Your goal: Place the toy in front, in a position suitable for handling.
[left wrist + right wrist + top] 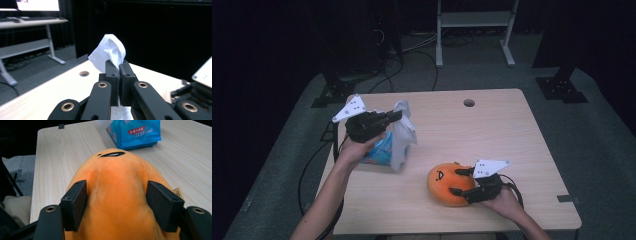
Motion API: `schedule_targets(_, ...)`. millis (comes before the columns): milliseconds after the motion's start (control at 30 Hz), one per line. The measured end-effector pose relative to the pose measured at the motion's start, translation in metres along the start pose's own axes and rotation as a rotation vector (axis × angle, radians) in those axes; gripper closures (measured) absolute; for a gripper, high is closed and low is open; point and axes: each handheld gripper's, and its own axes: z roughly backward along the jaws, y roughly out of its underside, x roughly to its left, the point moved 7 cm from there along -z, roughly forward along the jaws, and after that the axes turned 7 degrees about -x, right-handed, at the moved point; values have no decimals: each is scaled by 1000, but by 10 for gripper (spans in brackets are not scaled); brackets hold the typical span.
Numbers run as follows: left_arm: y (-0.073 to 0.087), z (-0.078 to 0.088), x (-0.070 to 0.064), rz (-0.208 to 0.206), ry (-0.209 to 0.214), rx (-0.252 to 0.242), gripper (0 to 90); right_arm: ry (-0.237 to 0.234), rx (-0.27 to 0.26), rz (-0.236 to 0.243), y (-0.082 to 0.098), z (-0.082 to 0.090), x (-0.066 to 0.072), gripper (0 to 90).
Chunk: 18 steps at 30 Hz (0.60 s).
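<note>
A: From the high view, we have the left gripper (398, 116) raised above the blue tissue pack (379, 152), with a white tissue (403, 134) hanging from its tips down to the pack. The pack lies on the table (492, 130) at the left. The right gripper (458, 181) sits at the orange plush toy (448, 184) near the front edge.

B: In the left gripper view our jaws are pressed together on the tissue (110, 53), which sticks up crumpled above the tips. So the pinch is made; we'd judge the sheet is not yet free of the pack.

A: And in the right gripper view our jaws stand wide on either side of the plush toy (117, 192), the pads dented into its sides, so it's clamped and resting on the table (57, 157). The tissue pack (135, 132) lies well beyond it.

B: Then what's left, we think, is drawing the tissue clear and bringing it across to the toy, perhaps to wipe it.
</note>
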Motion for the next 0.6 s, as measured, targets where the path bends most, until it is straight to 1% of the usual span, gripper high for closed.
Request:
schedule_targets(33,4,-3,-4,1,13,11,877,-1,-4,-2,0,0,0,326)
schedule_targets(133,11,-9,-14,11,49,23,876,-2,-10,-7,-2,2,0,314)
schedule_targets(167,15,-14,-21,12,73,30,875,-3,-12,-21,-4,3,0,301)
schedule_targets(200,15,-14,-21,12,73,30,875,-3,-12,-21,-4,3,0,301)
schedule_targets(233,21,-18,-31,16,106,35,874,3,-21,-19,-9,6,-1,294)
schedule_targets(267,21,-18,-31,16,106,35,874,3,-21,-19,-9,6,-1,294)
schedule_targets(300,28,-24,-43,18,142,50,874,5,-43,-27,-15,10,-2,298)
schedule_targets(333,28,-24,-43,18,142,50,873,5,-43,-27,-15,10,-2,298)
schedule_targets(400,34,-30,-55,13,179,68,873,14,-67,-10,-23,13,-3,295)
schedule_targets(433,38,-35,-65,11,207,79,872,29,-88,6,-29,14,-4,286)
schedule_targets(467,38,-35,-65,11,207,79,871,29,-88,6,-29,14,-4,286)
schedule_targets(500,40,-38,-71,13,227,86,871,35,-100,13,-33,15,-5,276)
schedule_targets(567,42,-43,-80,6,258,97,869,42,-127,24,-39,15,-5,266)
schedule_targets(600,43,-46,-86,14,273,100,869,43,-133,29,-41,15,-4,264)
